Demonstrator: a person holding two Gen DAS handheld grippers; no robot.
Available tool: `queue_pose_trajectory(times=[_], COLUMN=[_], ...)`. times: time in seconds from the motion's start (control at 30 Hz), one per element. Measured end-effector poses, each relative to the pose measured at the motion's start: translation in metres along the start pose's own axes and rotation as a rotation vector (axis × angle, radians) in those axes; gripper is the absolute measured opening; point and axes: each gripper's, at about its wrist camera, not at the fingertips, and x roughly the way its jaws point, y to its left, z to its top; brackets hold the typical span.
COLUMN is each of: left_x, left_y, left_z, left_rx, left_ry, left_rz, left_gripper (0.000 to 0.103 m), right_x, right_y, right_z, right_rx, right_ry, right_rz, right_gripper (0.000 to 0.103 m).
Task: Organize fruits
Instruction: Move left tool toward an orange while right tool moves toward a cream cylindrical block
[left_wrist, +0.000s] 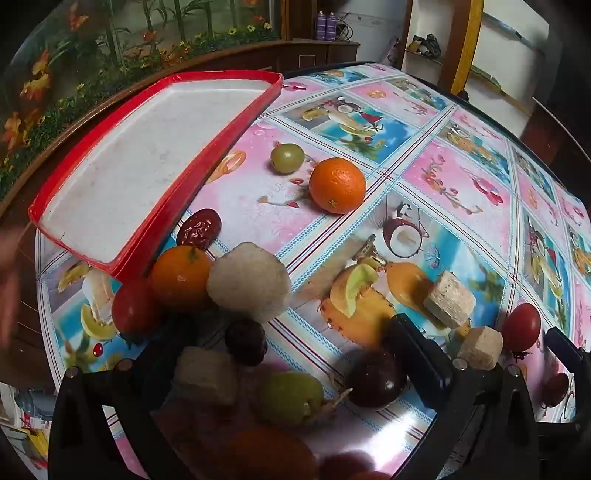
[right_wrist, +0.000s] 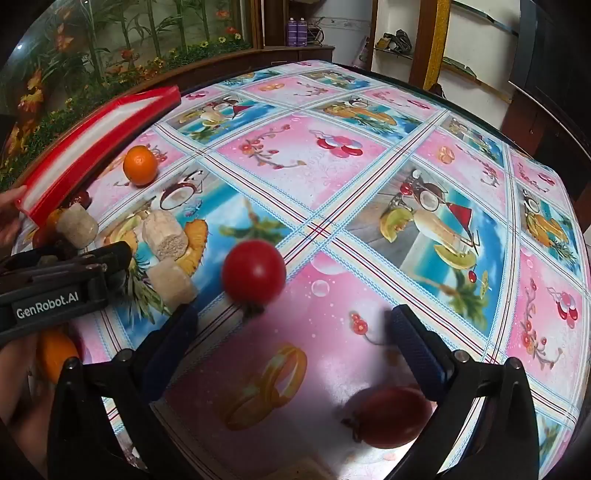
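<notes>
Table with glossy fruit-print cloth (right_wrist: 332, 147), flower mural wall behind. Red-rimmed white tray (left_wrist: 140, 155) sits up and left of the left gripper (left_wrist: 280, 354), nothing in it. Left gripper spread wide, gripping nothing; between its fingers lie a green fruit (left_wrist: 291, 397), a dark plum-like fruit (left_wrist: 375, 380) against the right finger, and a smaller dark fruit (left_wrist: 245, 341). Just ahead: white foam-netted fruit (left_wrist: 249, 282), orange (left_wrist: 181, 277) touching it, red tomato (left_wrist: 133, 306), date (left_wrist: 199, 230) by the tray edge. Farther ahead, second orange (left_wrist: 337, 184) and green plum (left_wrist: 287, 158). Right gripper (right_wrist: 291, 325) also wide open and holding nothing; a red tomato (right_wrist: 254, 271) just ahead, blurred, another dark red one (right_wrist: 391, 415) near its right finger. Cut pale chunks (right_wrist: 166, 230) to its left.
</notes>
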Motion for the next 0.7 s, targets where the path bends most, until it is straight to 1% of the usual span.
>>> queue_pose_trajectory(times=[0.63, 0.7], left_x=[0.0002, 0.0], left_y=[-0.0002, 0.0008], left_z=[-0.0005, 0.0005], left_rx=[-0.002, 0.018], left_ry=[-0.001, 0.013], left_rz=[0.001, -0.013], left_gripper=[0.103, 0.102], right_x=[0.0065, 0.0067], right_y=[-0.0004, -0.0006], right_z=[-0.0009, -0.001], right_rx=[-0.004, -0.004], right_ry=[0.006, 0.006], right_rz=[-0.006, -0.006], right_gripper=[0.103, 0.103])
